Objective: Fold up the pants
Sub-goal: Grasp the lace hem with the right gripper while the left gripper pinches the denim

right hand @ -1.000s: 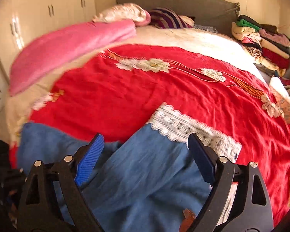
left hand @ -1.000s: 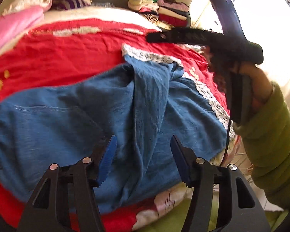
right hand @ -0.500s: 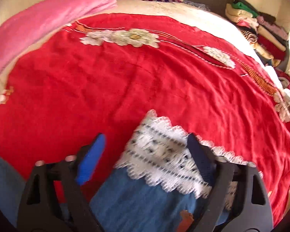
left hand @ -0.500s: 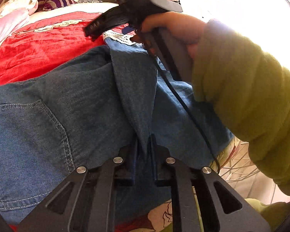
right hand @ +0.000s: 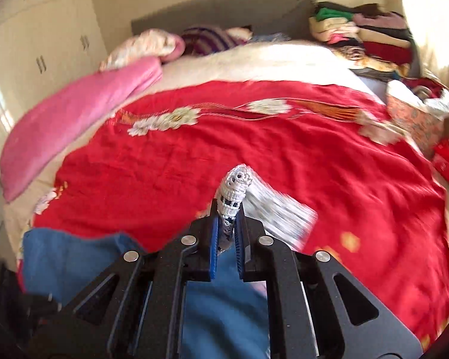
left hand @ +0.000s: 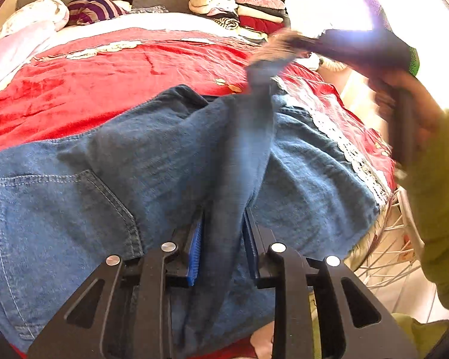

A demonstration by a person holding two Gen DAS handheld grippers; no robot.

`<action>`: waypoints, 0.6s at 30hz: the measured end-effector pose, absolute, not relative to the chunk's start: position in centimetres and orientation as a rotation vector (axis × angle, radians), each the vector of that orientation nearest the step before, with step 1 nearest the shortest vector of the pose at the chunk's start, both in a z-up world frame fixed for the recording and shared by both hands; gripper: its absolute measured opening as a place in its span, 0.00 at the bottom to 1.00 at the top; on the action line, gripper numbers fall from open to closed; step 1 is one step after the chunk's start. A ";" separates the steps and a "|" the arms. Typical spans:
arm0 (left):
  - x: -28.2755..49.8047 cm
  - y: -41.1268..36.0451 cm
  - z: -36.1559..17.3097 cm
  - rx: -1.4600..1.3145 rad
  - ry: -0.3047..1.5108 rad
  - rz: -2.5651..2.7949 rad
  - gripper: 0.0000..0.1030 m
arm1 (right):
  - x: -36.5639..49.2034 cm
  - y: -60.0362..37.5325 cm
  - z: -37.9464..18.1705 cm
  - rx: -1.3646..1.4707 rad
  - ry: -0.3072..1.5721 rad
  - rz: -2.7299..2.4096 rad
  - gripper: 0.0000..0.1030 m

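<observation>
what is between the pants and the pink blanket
In the right wrist view, only the red bedspread lies between the blue pants and the pink blanket.

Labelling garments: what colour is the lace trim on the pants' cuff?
White lace trim, clearest in the right wrist view.

Two close wrist views, angled down over the pants (left hand: 74, 209), sharing red bedspread (right hand: 284, 155) and headboard.

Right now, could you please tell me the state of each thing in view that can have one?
Denim pants: spread on the bed, one ridge lifted.
Lace hem: raised off the bedspread, pinched.
Left gripper: closed on the denim ridge.
Right gripper: shut on the lace hem.
Clothes stack: folded, piled.
</observation>
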State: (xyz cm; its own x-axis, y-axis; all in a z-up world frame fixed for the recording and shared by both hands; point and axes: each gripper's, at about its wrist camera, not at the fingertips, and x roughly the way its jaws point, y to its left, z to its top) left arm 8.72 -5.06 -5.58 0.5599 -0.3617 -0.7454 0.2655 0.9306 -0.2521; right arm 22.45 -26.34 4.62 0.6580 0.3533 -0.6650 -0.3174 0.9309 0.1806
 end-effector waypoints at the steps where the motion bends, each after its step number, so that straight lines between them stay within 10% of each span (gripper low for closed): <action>1: 8.9 -5.0 -5.6 -0.119 0.904 -0.370 0.24 | 21.3 -27.5 4.9 0.062 0.757 0.365 0.05; 5: 8.3 -4.6 -4.7 -0.113 0.867 -0.400 0.04 | 15.9 -30.9 5.0 0.061 0.753 0.317 0.05; 18: 5.0 -4.6 -3.6 0.008 0.848 -0.415 0.03 | 7.5 -33.2 0.1 0.128 0.900 0.316 0.05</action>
State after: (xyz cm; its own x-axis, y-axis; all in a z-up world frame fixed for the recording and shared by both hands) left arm 5.03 -4.59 -3.61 0.5862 -0.3532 -0.7291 0.3594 0.9199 -0.1567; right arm 7.46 -33.24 0.05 0.5790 0.3227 -0.7487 -0.2165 0.9462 0.2404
